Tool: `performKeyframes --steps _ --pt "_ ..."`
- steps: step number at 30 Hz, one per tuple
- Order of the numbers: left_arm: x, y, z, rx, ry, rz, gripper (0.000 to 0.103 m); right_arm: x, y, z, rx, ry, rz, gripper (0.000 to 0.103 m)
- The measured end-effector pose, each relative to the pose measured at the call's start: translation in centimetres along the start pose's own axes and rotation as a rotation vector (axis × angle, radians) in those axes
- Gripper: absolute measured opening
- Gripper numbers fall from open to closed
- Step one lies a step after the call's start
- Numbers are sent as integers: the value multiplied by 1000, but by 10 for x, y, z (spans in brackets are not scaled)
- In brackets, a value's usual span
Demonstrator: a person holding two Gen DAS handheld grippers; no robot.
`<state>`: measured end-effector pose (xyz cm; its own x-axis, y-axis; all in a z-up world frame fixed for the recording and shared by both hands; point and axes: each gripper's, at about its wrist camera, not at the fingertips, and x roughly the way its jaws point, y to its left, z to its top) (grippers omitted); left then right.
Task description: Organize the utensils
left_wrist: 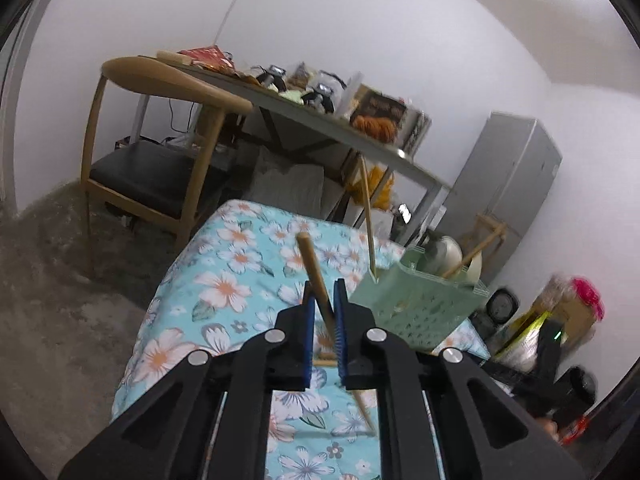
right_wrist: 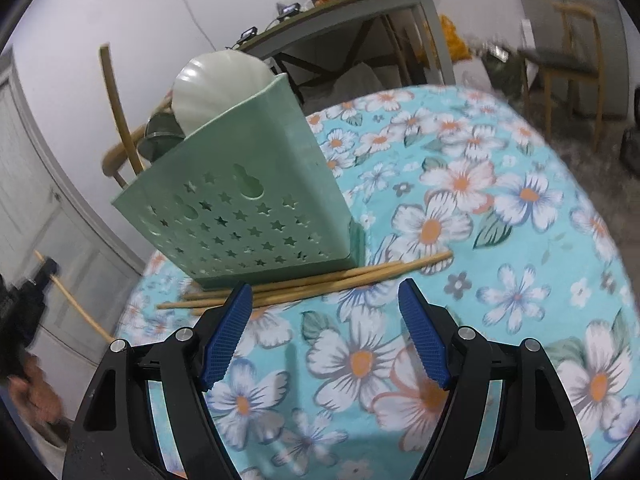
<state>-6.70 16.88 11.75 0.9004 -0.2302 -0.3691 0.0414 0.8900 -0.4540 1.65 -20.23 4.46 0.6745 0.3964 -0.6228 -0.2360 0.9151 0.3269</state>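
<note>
Roughly midway I'd say: the green basket on the floral surface already holds a plate and some sticks, left claw is clenched on one chopstick, right claw hangs released near the loose chopsticks lying just in front of the basket.

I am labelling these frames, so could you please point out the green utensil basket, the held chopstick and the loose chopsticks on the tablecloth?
green utensil basket [right_wrist: 240,216]: right wrist view, perforated front wall.
held chopstick [left_wrist: 316,276]: left wrist view, shaft above the pads.
loose chopsticks [right_wrist: 360,274]: right wrist view, middle of the bundle.
</note>
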Motion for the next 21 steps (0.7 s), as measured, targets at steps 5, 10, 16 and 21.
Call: performKeyframes --steps 5,10,16,21 --pt "-22 19 8 -18 -78 55 7 7 23 -5 -124 -7 -42 71" --pt "-41 27 12 -3 -158 105 6 20 58 -16 -280 -10 -81 63" --pt "-44 44 15 -33 -159 122 6 43 84 -19 -428 79 -63 53" --pt "-47 50 13 -40 -153 126 6 54 115 -23 -615 143 -77 45"
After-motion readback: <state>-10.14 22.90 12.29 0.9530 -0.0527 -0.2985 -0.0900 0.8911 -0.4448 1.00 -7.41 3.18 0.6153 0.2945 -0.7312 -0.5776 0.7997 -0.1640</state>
